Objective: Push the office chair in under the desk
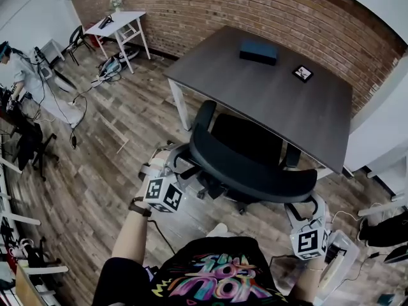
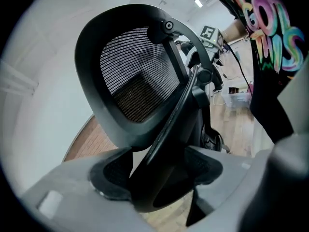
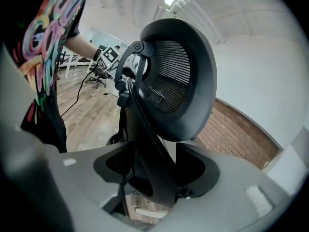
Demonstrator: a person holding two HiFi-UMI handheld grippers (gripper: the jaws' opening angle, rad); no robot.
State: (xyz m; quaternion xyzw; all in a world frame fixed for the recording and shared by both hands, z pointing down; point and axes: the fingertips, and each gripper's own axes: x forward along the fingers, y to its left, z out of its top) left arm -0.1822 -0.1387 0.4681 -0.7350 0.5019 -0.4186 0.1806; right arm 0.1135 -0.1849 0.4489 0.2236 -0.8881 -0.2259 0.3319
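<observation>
**Both claws clamped on chair back, seat at desk edge**

The office chair [image 1: 248, 171] stands on the wood floor [image 1: 95, 190] facing the dark desk [image 1: 274, 101]. Its seat front is right at the desk's near edge; can't tell how far under it goes. The backrest is on the person's side, apart from the desk.

The left gripper [image 1: 164, 163] is clamped on the black frame at the backrest's left end. In the left gripper view both pads press on the curved strut behind the mesh. The right gripper [image 1: 301, 206] is the same at the right end: jaws wide, but pads tight on the frame bar, w/ the mesh panel above them. Both point a bit downward twd the desk.

On the desk top are a dark blue box [image 1: 258, 51] & a small black square card [image 1: 302, 73], both well apart from the chair. A brick wall [image 1: 255, 11] runs behind the desk, w/ a white table [image 1: 118, 24] at far left beside it.
</observation>
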